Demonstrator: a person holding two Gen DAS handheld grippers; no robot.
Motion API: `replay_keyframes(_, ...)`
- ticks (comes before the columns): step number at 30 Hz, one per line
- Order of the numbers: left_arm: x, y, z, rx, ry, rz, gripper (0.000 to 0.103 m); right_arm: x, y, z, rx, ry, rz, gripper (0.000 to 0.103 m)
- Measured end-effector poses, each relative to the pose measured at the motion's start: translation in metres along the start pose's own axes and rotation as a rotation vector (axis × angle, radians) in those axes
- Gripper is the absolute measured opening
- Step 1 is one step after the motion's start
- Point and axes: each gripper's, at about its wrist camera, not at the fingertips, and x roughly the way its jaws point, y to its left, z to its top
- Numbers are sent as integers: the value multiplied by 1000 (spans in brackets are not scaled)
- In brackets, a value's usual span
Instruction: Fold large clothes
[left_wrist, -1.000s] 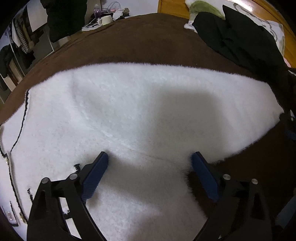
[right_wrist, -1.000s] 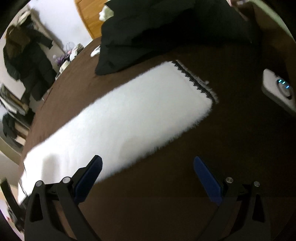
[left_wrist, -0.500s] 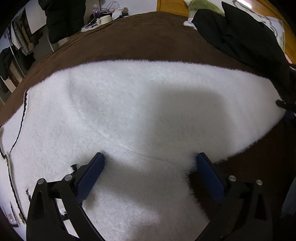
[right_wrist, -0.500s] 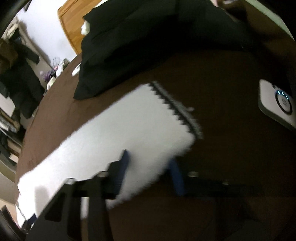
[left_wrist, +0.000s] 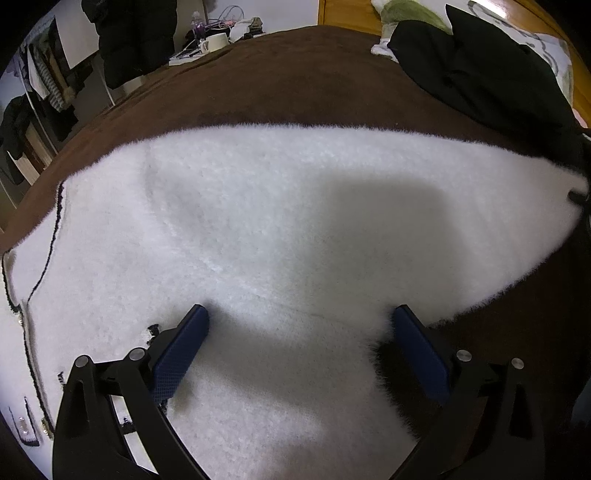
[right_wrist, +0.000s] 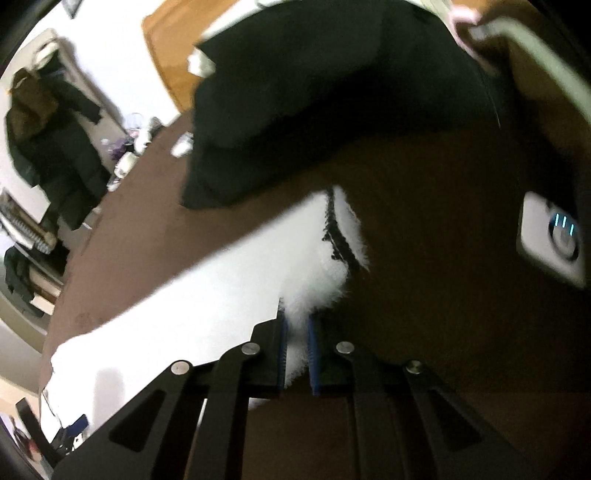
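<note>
Right gripper (right_wrist: 295, 347) pinched on the sleeve end of a fluffy white garment (left_wrist: 295, 229); left gripper (left_wrist: 299, 343) spread wide over its body.

The right gripper's blue pads (right_wrist: 282, 343) have just been closing and now clamp a tuft of white fleece near the sleeve's black-stitched cuff (right_wrist: 338, 236), which lifts off the brown bedspread (right_wrist: 424, 221). The left gripper's jaws stand wide apart, with fleece between them but unpressed; its right pad sits at the garment's edge. The garment lies flat across the bedspread, a thin black trim line (left_wrist: 48, 254) running down its left side. Beyond it lies a heap of black clothing (left_wrist: 480, 70). A small white device with lit blue marks (right_wrist: 554, 236) rests on the bedspread well to the right of the cuff.
</note>
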Motion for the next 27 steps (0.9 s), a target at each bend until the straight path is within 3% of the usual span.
replay_keyframes(6,-35,16,10,-20,-41,7,96,-55,90,13,-179,-64,114,10)
replay_keyframes(12,-93,66,9,-109,-100,22,96,-101,184,-2,-325,-92,256,10)
replay_keyframes(20,-146,148,-36,-241,-128,95,96,-117,292,-49,-496,-38,373,9)
replay_keyframes(27,-166,213,-78,-339,-115,163,96,-131,362,-120,-604,50,490,9)
